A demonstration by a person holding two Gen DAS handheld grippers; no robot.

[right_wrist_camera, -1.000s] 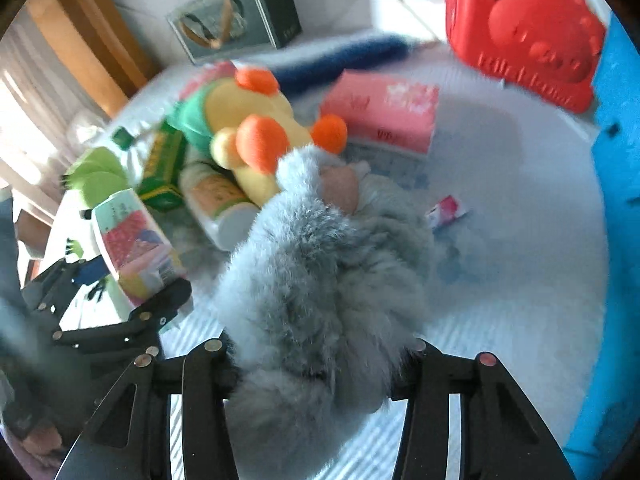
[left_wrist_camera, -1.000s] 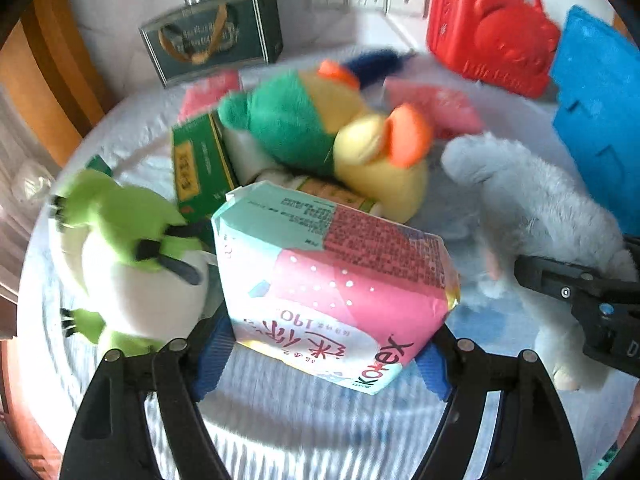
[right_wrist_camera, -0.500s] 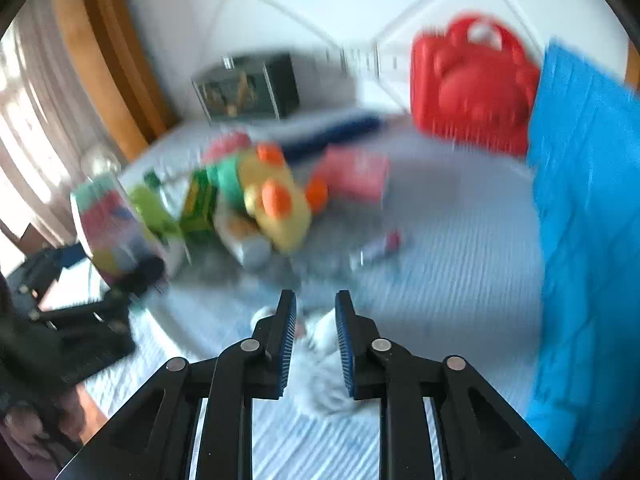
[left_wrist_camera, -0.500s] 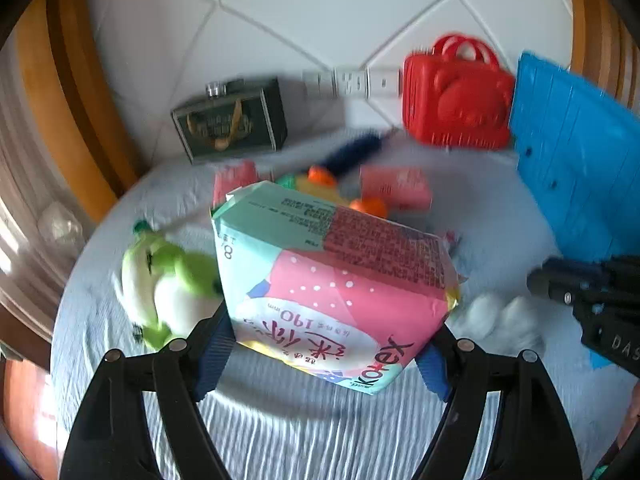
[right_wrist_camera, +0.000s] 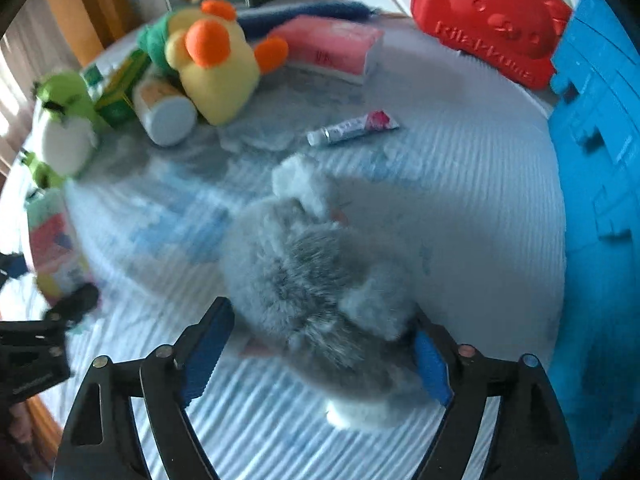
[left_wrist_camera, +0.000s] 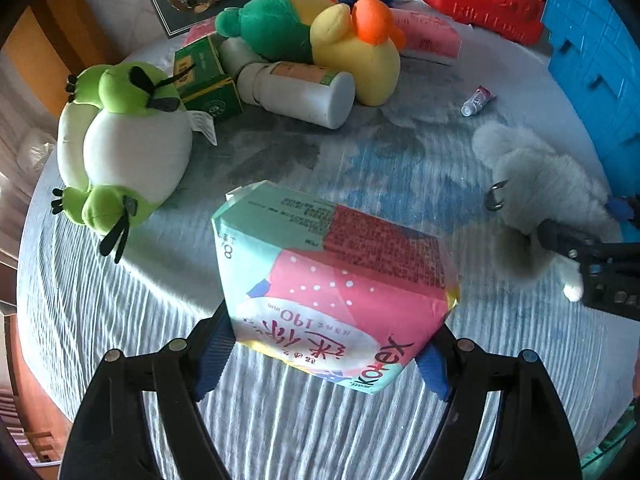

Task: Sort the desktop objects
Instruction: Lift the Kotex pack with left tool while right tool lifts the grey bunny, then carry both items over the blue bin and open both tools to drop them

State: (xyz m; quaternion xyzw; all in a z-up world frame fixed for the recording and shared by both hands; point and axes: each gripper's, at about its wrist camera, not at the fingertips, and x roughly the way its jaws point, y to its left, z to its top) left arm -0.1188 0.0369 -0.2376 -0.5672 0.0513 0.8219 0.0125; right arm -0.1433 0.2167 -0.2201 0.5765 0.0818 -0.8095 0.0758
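My left gripper [left_wrist_camera: 320,356] is shut on a pink and mint Kotex pad pack [left_wrist_camera: 332,284], held above the striped tablecloth [left_wrist_camera: 120,320]. My right gripper [right_wrist_camera: 316,360] is open, its jaws wide on either side of a grey fluffy plush [right_wrist_camera: 320,288] that lies on the cloth; the plush also shows in the left wrist view [left_wrist_camera: 536,184]. The pad pack shows at the left edge of the right wrist view [right_wrist_camera: 52,248].
At the back lie a green bird plush [left_wrist_camera: 120,140], a yellow and green duck plush [left_wrist_camera: 332,36], a white bottle [left_wrist_camera: 296,88], a green box [left_wrist_camera: 200,76], a pink pack [right_wrist_camera: 332,48] and a small tube [right_wrist_camera: 352,126]. A red case [right_wrist_camera: 492,20] and a blue bin [right_wrist_camera: 600,160] stand right.
The right gripper went from jaws nearly together over the grey plush to wide open around it, lower and closer. The left gripper still holds the pad pack and has dipped toward the table.
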